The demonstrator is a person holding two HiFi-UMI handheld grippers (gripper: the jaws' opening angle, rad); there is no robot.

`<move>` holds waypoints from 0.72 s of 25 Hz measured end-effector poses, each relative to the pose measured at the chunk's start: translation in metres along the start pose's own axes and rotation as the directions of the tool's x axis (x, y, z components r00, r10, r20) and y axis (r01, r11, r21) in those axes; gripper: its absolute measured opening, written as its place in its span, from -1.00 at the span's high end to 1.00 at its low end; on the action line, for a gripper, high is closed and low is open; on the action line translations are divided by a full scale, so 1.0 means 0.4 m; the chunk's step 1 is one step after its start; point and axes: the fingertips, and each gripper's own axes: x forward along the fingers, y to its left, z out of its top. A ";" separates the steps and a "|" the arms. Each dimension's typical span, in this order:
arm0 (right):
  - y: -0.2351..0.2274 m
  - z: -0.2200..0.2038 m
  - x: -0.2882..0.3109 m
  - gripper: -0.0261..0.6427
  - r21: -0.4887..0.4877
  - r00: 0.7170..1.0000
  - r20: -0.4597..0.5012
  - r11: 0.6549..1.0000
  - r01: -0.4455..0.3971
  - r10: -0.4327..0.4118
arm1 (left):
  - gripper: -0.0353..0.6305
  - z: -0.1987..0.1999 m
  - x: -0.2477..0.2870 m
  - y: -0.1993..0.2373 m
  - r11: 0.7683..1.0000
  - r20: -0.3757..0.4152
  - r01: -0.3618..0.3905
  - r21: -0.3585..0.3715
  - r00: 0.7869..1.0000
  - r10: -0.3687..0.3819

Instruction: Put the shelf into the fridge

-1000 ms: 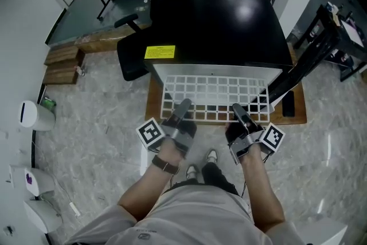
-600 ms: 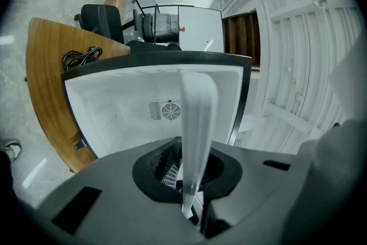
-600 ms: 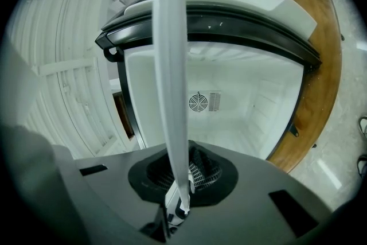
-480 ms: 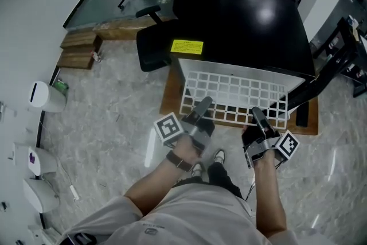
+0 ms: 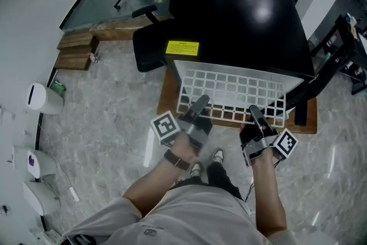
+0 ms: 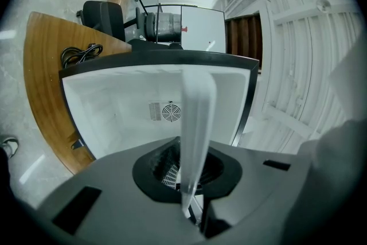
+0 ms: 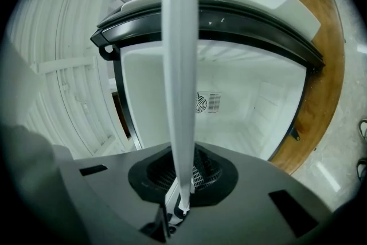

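A white wire shelf (image 5: 229, 92) lies flat in front of the open black fridge (image 5: 241, 26), its far edge at the fridge's mouth. My left gripper (image 5: 199, 104) is shut on the shelf's near edge at the left, and my right gripper (image 5: 254, 112) is shut on it at the right. In the left gripper view the shelf (image 6: 198, 117) shows edge-on as a white strip running from the left gripper (image 6: 190, 178) toward the white fridge interior (image 6: 114, 106). The right gripper view shows the same: the shelf (image 7: 179, 66), the right gripper (image 7: 182, 181), the interior (image 7: 258, 106).
The fridge stands on a wooden board (image 5: 169, 101). Its open door (image 5: 312, 89) swings out at the right. A black office chair (image 5: 150, 49) stands left of the fridge. A white bin (image 5: 41, 98) sits far left on the marble floor. My feet (image 5: 206, 162) are just below the shelf.
The head view has shifted a little. Both grippers stay shut on the shelf, which holds about the same place at the fridge's opening.
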 end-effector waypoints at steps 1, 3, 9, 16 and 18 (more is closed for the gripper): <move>0.000 0.003 0.001 0.79 -0.005 1.000 -0.001 1.000 -0.005 0.005 | 0.82 -0.002 0.001 0.000 1.000 -0.001 -0.001 -0.003 1.000 0.001; -0.003 0.006 0.006 0.79 -0.014 1.000 -0.005 1.000 -0.017 0.017 | 0.82 -0.002 0.000 0.002 1.000 0.002 -0.007 -0.006 1.000 0.007; -0.013 0.000 0.014 0.79 0.006 0.999 0.004 0.999 -0.038 0.038 | 0.82 0.007 -0.002 0.019 1.000 0.016 -0.011 0.017 1.000 0.011; -0.005 0.011 0.009 0.79 0.012 0.997 0.052 0.999 -0.052 0.051 | 0.81 0.007 0.010 0.011 0.999 0.014 0.011 0.053 1.000 -0.011; -0.006 0.013 0.005 0.79 0.007 0.996 0.062 0.998 -0.059 0.059 | 0.81 0.001 0.011 0.005 0.997 -0.004 0.028 0.068 1.000 -0.028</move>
